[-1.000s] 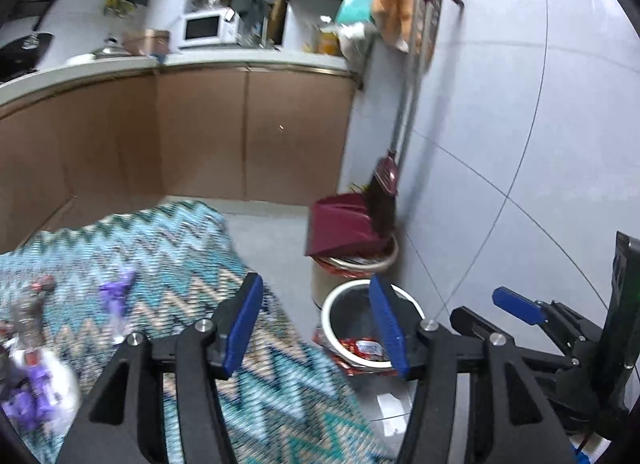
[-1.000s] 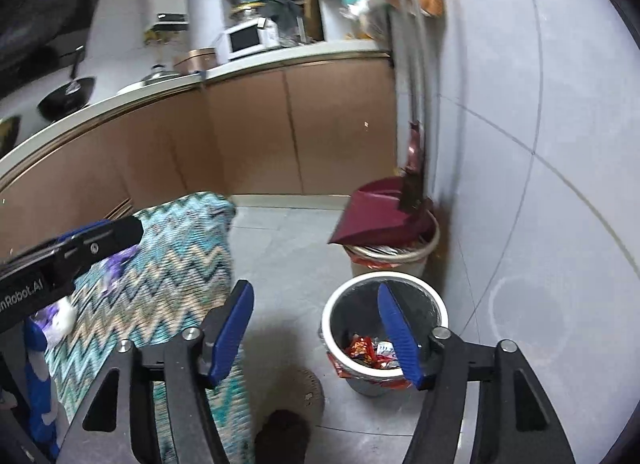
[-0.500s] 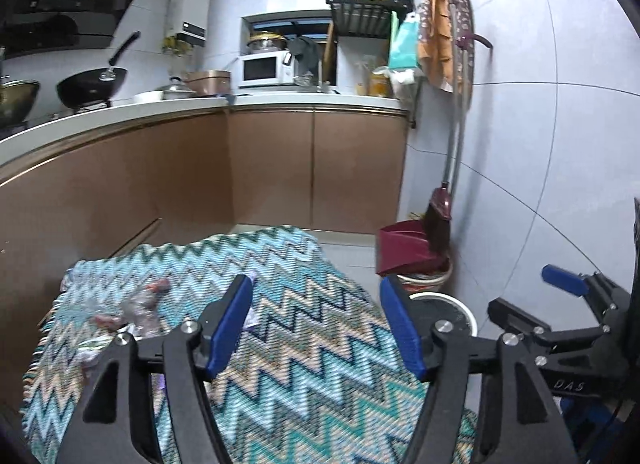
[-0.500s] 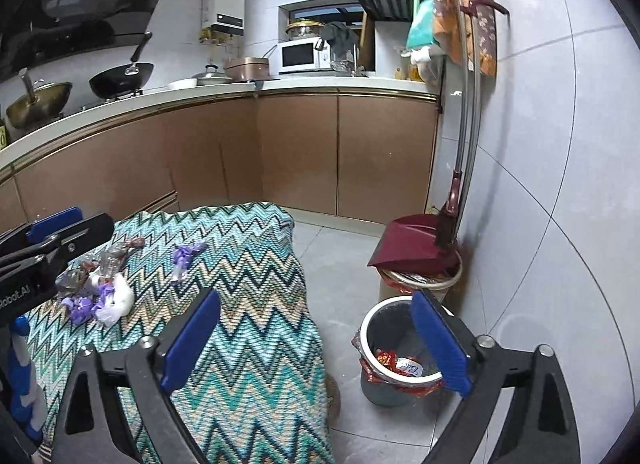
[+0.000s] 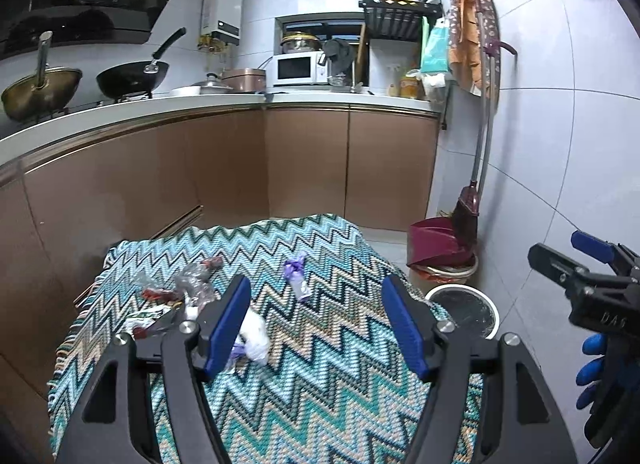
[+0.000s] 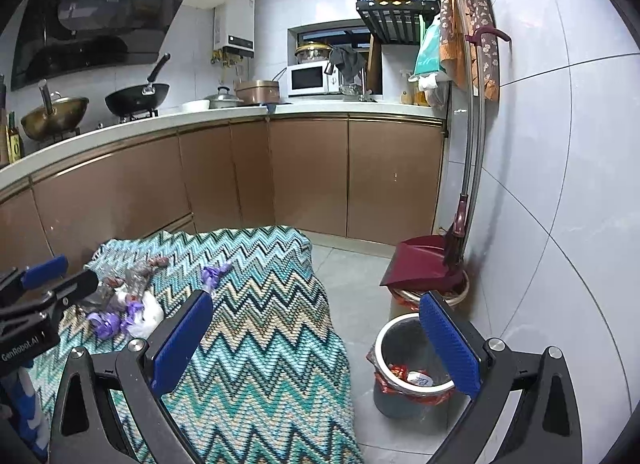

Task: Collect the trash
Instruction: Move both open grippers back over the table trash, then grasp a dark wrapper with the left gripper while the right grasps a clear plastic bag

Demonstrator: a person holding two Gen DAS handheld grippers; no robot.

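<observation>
While above the cloth:
Left gripper (image 5: pixel 316 328): wide, empty, just opened.
Right gripper (image 6: pixel 316 342): widest, empty, just opened.
Trash (image 5: pixel 192 304): on zigzag cloth (image 5: pixel 328 376), far-left part.
Bin (image 6: pixel 412 368): on floor, right of cloth.

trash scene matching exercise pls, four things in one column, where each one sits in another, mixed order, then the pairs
Things:
1. purple wrapper
2. white bin
3. red dustpan
4. black wok

Places:
A. on the stove at the counter
B. on the floor beside the covered table
C. alone near the middle of the zigzag cloth
D. resting on a second bin by the wall

Pairs: 1-C, 2-B, 3-D, 4-A
</observation>
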